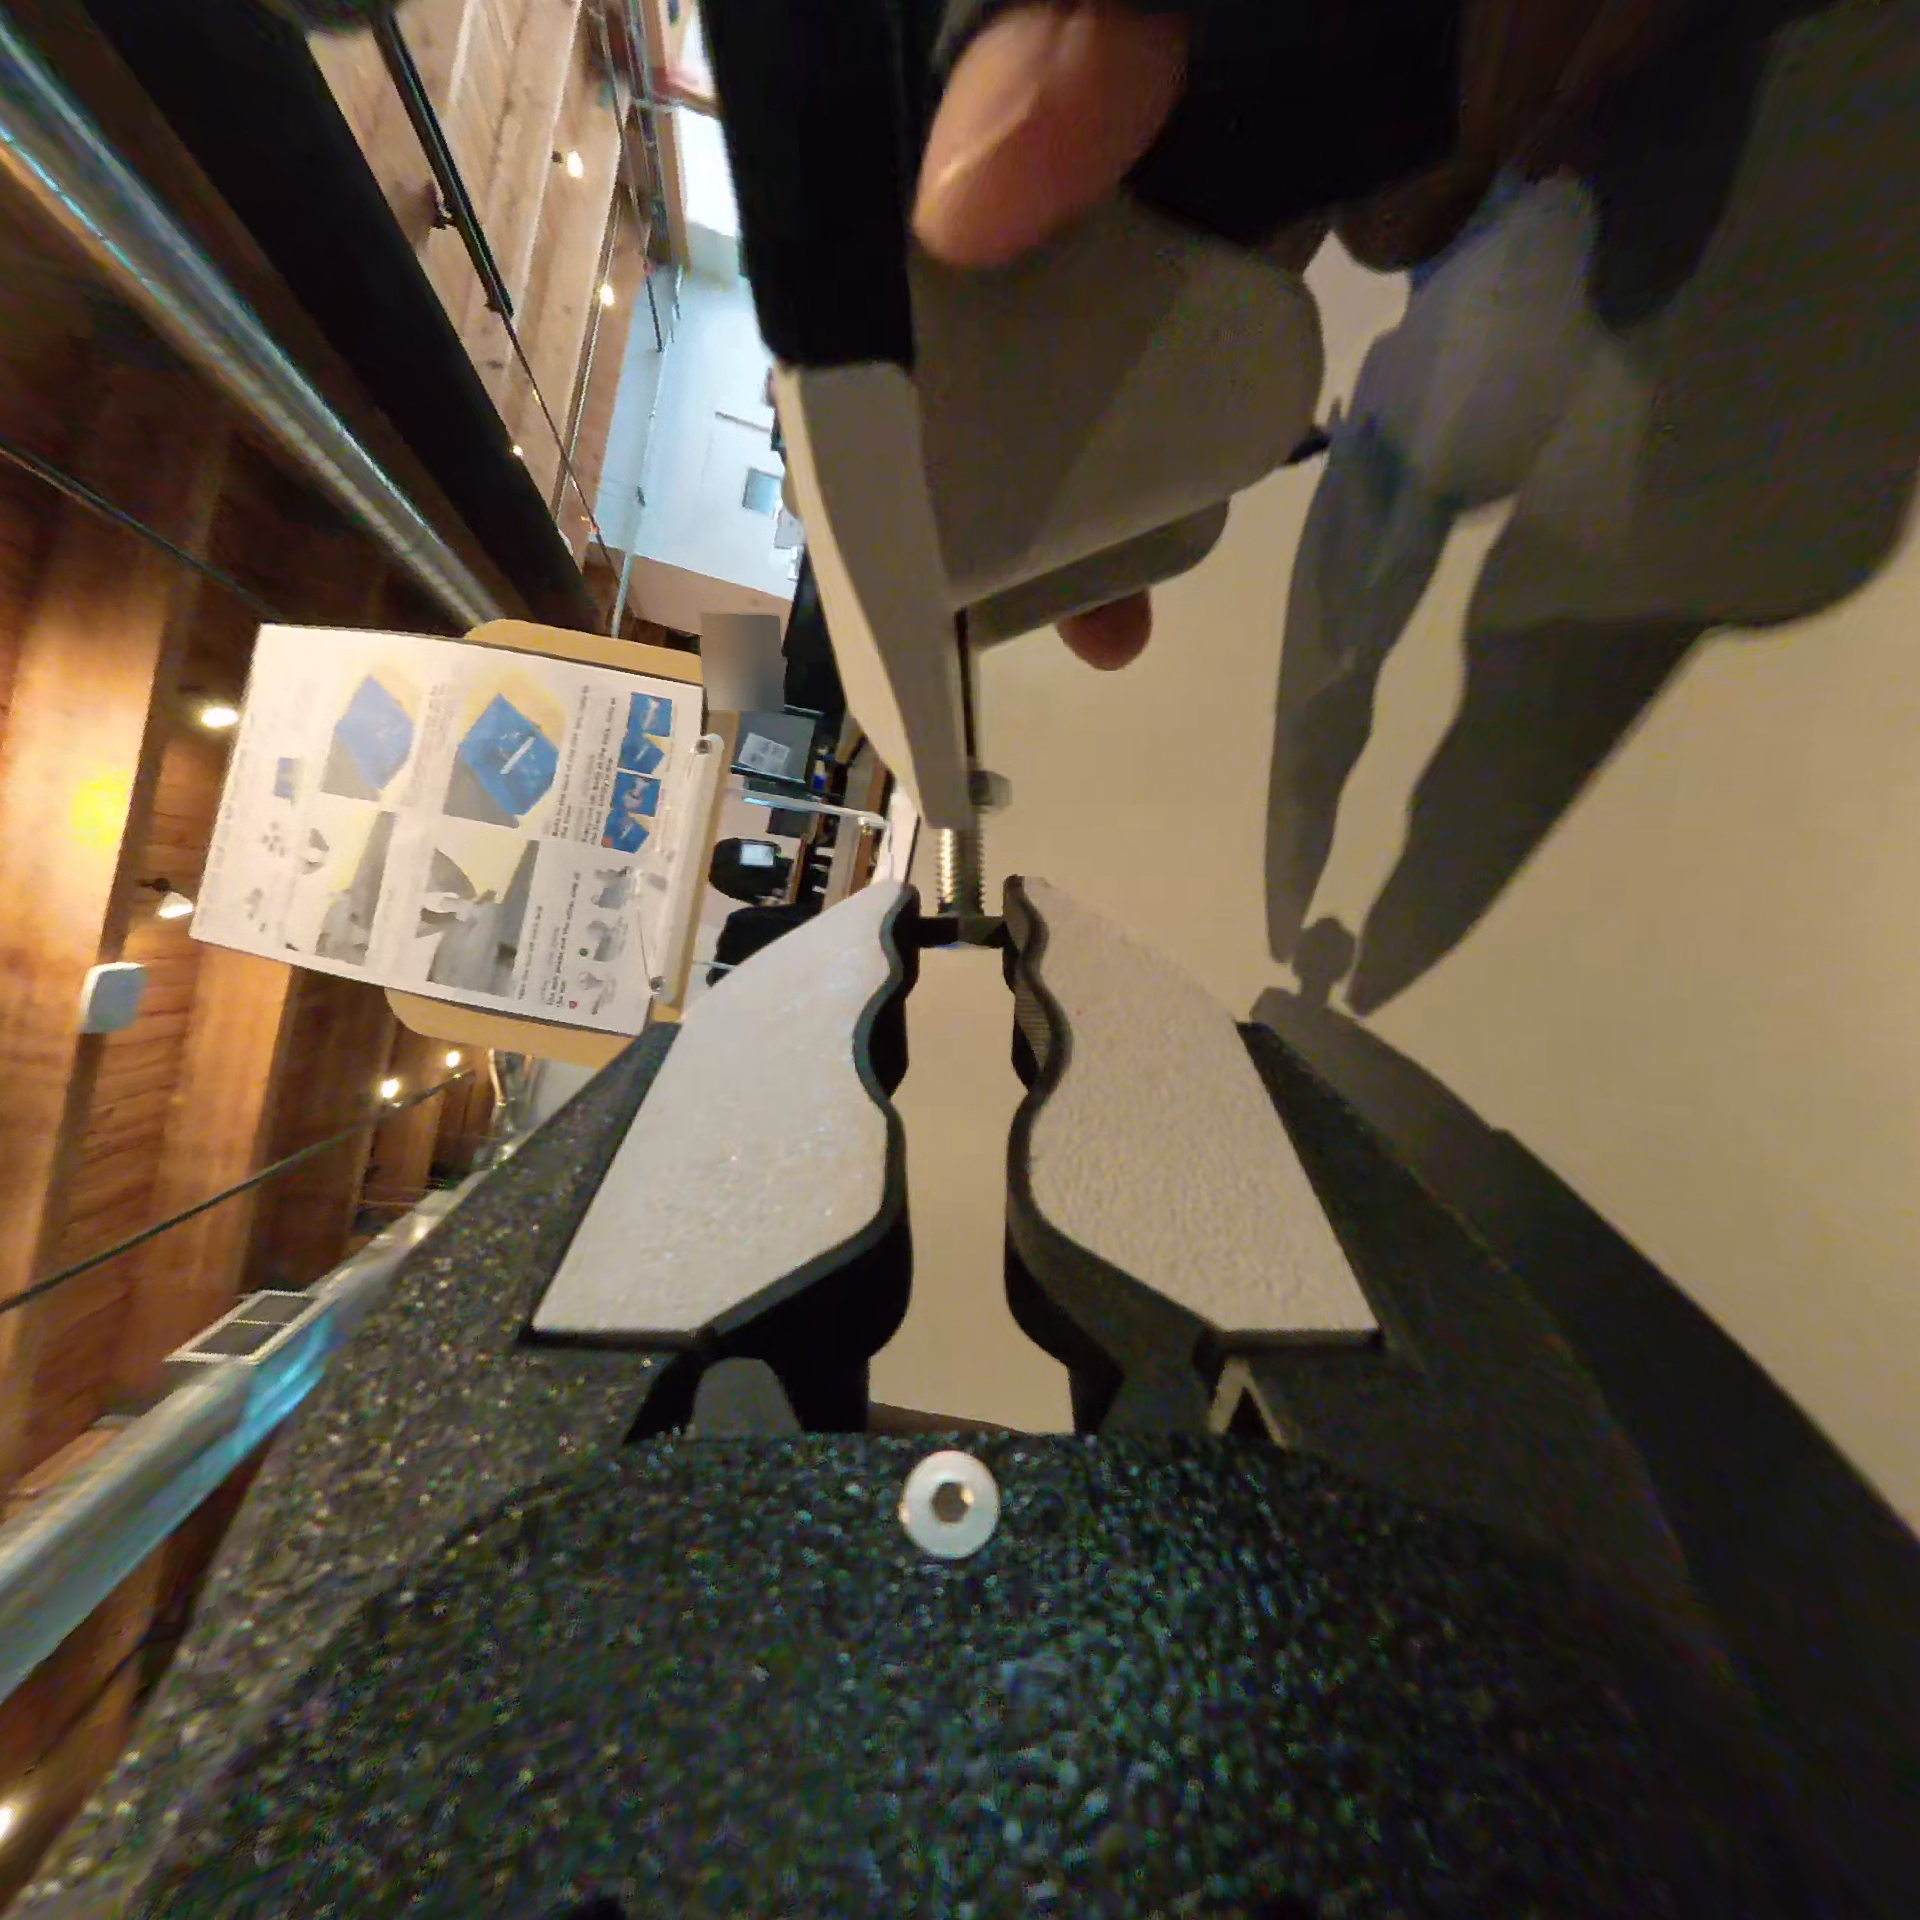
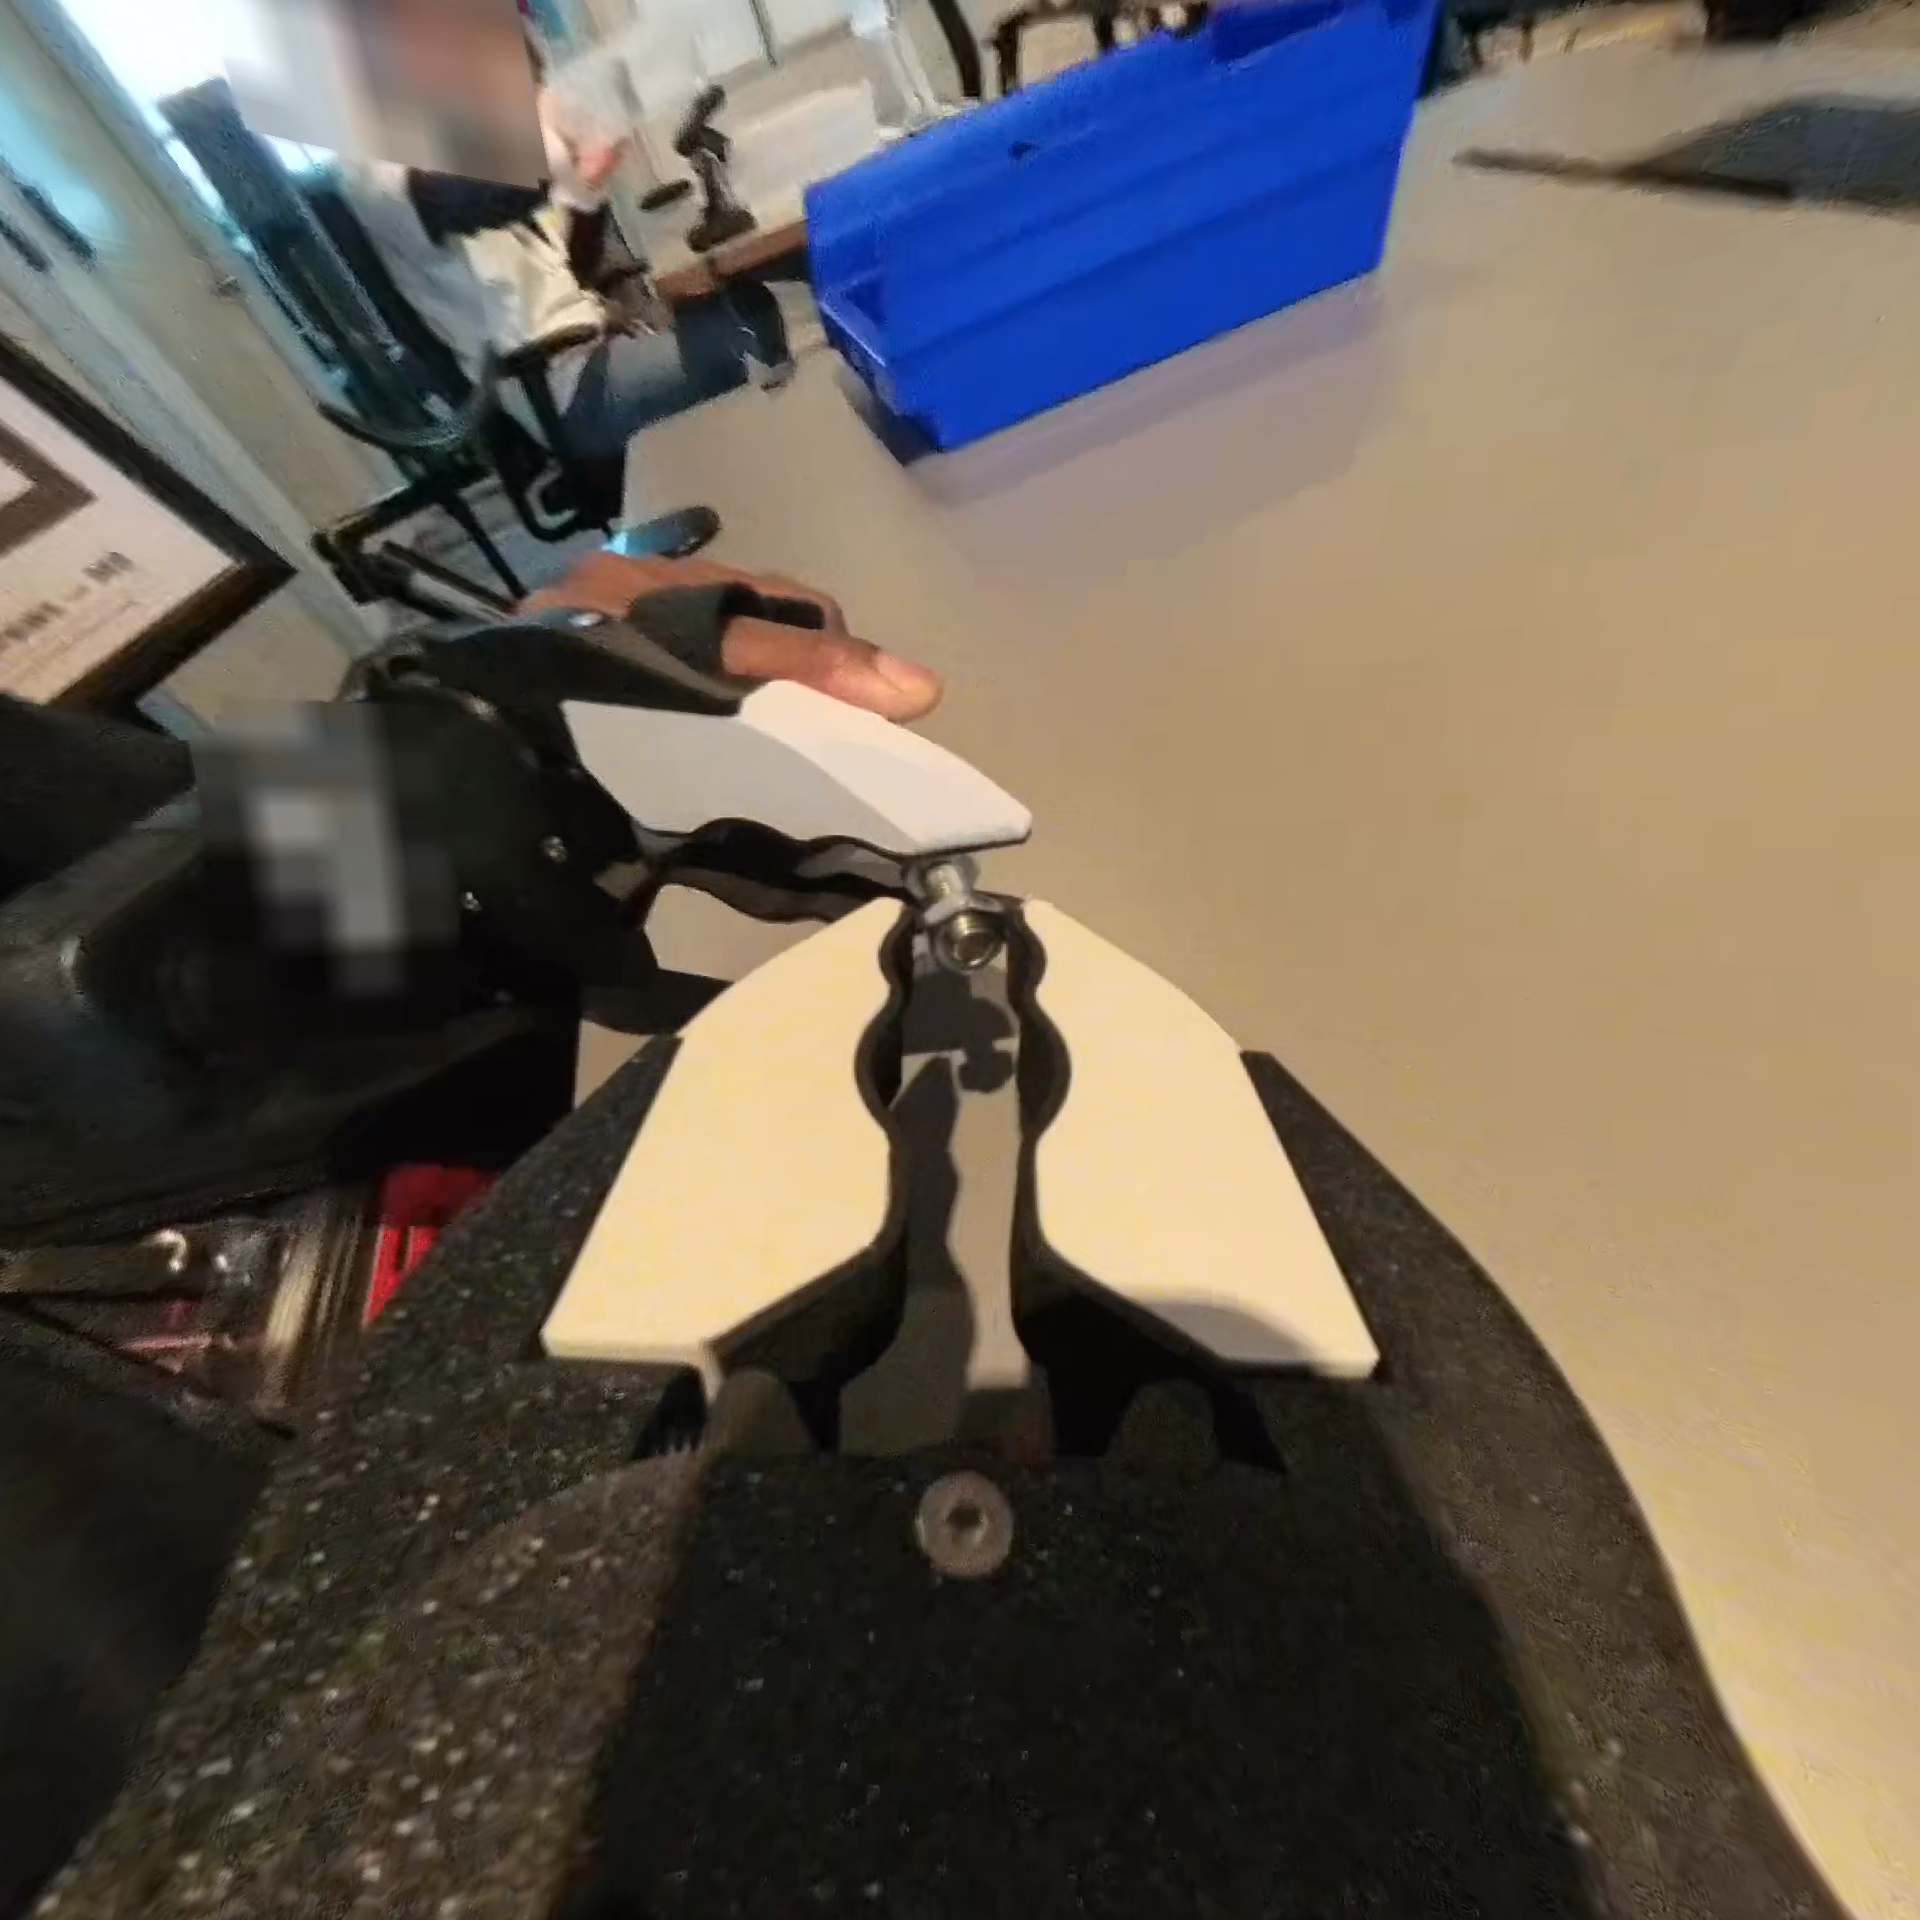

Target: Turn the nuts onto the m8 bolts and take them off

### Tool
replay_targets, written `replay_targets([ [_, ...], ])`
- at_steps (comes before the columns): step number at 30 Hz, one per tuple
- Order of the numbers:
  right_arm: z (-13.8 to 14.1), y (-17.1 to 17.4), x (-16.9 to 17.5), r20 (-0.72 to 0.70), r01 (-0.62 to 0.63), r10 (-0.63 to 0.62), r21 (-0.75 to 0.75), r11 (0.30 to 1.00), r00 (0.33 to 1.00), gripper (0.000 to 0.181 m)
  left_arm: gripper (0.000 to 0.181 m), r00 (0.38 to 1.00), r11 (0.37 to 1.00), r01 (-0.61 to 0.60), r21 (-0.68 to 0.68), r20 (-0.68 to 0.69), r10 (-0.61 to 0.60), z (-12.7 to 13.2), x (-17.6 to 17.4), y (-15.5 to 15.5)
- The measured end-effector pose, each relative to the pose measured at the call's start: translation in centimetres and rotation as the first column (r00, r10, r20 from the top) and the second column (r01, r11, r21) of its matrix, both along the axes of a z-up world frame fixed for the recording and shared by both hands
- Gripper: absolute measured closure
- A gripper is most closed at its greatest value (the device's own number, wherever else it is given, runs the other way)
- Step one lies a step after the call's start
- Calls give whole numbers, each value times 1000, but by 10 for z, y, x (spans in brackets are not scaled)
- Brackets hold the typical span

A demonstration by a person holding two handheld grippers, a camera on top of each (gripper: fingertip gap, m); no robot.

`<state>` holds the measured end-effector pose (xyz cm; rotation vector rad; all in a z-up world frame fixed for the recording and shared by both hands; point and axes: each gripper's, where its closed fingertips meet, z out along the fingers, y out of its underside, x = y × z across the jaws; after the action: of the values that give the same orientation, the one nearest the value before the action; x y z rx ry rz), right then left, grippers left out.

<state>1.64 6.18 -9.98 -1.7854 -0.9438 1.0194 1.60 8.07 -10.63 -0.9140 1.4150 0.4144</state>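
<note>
Above the table (image 2: 1455, 831), left gripper (image 1: 961, 925) clamps the bolt (image 1: 961, 868), right gripper (image 2: 961, 930) pinches the nut (image 1: 987, 792); misalignment risks cross-threading.

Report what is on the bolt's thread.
A hex nut sits on the bolt, pinched by the right gripper. Bare thread shows below it. The bolt's head end is covered by the left gripper, and the thread inside the nut is hidden.

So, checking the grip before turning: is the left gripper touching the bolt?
Touching. In the left wrist view the left gripper pinches the bolt end with no gap, while the right gripper holds the nut.
</note>
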Motion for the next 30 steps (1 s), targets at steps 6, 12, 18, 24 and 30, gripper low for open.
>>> replay_targets([
  [6, 10, -3, 12, 125, -59, 13, 368, 928, 992, 148, 166, 994, 996, 23, -87, 104, -14, 7, -3, 1],
  [12, 4, -6, 10, 219, -109, 0, 488, 866, 976, 152, 166, 994, 994, 77, -83, 83, -70, 4, 3, -8],
  [18, -3, -8, 3, 259, -125, -11, 501, 856, 966, 165, 166, 996, 994, 85, -71, 43, -82, -1, 5, -10],
  [24, -5, -1, -1, 16, 16, -15, -56, 998, 1000, 165, 166, 1000, 1000, 1, 5, -2, -1, 0, 0, 0],
  [30, 5, 5, 9, 143, -14, -36, 335, 942, 989, 143, 166, 987, 982, 65, -180, 156, -37, 6, -2, 0],
])
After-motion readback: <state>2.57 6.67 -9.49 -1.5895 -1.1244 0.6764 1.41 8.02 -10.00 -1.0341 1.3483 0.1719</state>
